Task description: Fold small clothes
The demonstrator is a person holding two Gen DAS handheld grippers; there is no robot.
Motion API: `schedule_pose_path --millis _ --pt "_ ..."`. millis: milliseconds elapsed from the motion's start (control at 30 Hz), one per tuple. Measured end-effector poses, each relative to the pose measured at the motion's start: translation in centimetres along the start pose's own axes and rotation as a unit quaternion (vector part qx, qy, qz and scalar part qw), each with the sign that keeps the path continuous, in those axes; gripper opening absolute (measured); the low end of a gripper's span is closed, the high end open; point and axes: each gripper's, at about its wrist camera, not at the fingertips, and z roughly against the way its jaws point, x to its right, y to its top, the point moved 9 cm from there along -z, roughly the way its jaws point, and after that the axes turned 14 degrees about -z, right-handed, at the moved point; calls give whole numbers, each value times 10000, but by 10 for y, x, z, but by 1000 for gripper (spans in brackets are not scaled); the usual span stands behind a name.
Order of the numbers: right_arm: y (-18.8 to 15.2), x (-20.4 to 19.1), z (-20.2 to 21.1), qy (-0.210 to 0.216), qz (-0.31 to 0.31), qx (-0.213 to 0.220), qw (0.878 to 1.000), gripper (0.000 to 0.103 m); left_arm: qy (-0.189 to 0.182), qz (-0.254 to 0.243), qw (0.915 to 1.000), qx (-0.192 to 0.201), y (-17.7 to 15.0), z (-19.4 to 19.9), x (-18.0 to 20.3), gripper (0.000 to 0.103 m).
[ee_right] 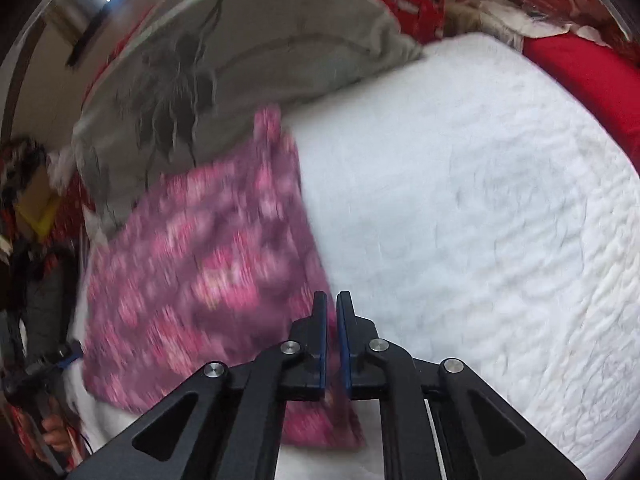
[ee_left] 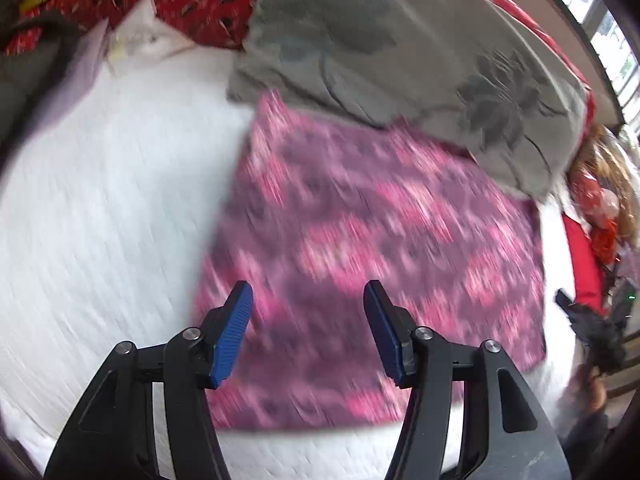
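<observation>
White quilt point(ee_left: 100, 208), folded pink cloth point(ee_left: 360, 248)

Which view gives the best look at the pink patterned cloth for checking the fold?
The left wrist view: the pink patterned cloth lies nearly whole across the white bedcover, though blurred. The right wrist view shows the cloth at an angle, its near corner hidden behind the right gripper.

The right gripper point(ee_right: 331, 308) hangs over the right edge of a pink-and-purple patterned cloth point(ee_right: 192, 276), its blue-padded jaws nearly together with a thin gap showing; the cloth lies flat on a white quilted cover point(ee_right: 480, 208); a grey flowered pillow point(ee_right: 224, 60) rests behind it.
</observation>
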Motion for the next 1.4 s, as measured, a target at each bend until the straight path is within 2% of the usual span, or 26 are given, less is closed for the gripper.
schedule_pose_path --millis 33,67,100,167,233,300,333,367,400,500,533,600,633,667,700,767,833,900,967,1000,1033,1133,1233,1333,1400 --pt "12 -8 0 252 -191 33 9995 23 64 63 10000 -37 13 -7 -7 56" --pt "23 -15 -2 407 -356 72 9985 40 84 118 9999 -86 21 -12 -11 56" --pt "36 -23 -8 485 -501 161 9974 49 92 184 9997 -161 29 -20 -15 56" --pt "51 -36 -22 516 -548 210 9969 49 131 257 9993 -244 37 -31 -25 56" --pt "60 -48 -43 371 -529 162 9978 49 224 235 9989 -330 45 -47 -29 56" --pt "64 -56 -66 192 -447 103 9988 48 373 172 9981 -452 44 -59 -33 56" --pt "65 -60 -80 -24 -348 65 9994 44 429 135 9978 -488 45 -64 -34 56" --pt "65 -62 -89 -162 -260 2 9995 17 514 71 9973 -514 44 -71 -36 56" --pt "67 -65 -90 -179 -169 24 9997 4 594 16 9969 -510 42 -74 -37 59" --pt "83 -71 -71 194 -192 604 9978 4 609 -14 9966 -546 35 -89 -43 72" --pt "82 -65 -77 65 -241 508 9984 4 604 18 9970 -482 37 -88 -44 72" --pt "72 -50 -98 -308 -245 5 9992 4 575 52 9967 -574 39 -83 -46 69" --pt "72 -50 -94 -277 -193 113 9994 8 553 34 9969 -554 42 -78 -45 66" --pt "73 -53 -86 -295 -152 231 9992 17 552 -37 9977 -387 46 -64 -44 65" --pt "74 -55 -78 -357 -150 352 9986 17 567 -94 9980 -244 48 -54 -42 65" --pt "71 -69 -56 51 -103 570 9983 16 593 -242 9979 124 51 -32 -34 65" --pt "59 -82 -37 467 95 705 9964 18 547 -330 9978 191 45 -28 -26 66" --pt "41 -84 -40 406 347 584 9969 21 577 -413 9974 -99 29 -43 -18 66" --pt "27 -73 -61 19 436 244 9987 22 789 -481 9946 -480 13 -61 -16 68" --pt "21 -65 -72 -119 382 -17 9992 20 866 -502 9944 -341 13 -57 -15 68" --pt "26 -65 -66 32 264 156 9995 20 936 -534 9936 -325 13 -51 -14 68" --pt "31 -67 -44 145 -10 129 9998 23 782 -412 9953 -387 6 -35 -10 67" --pt "26 -73 -22 228 331 265 9988 25 660 -346 9967 -329 -6 -25 -1 67" --pt "13 -64 -30 -127 674 26 9976 33 764 -448 9951 -451 -19 -34 6 68" --pt "-7 -50 -48 -464 832 -431 9945 33 886 -533 9939 -385 -21 -28 11 68"
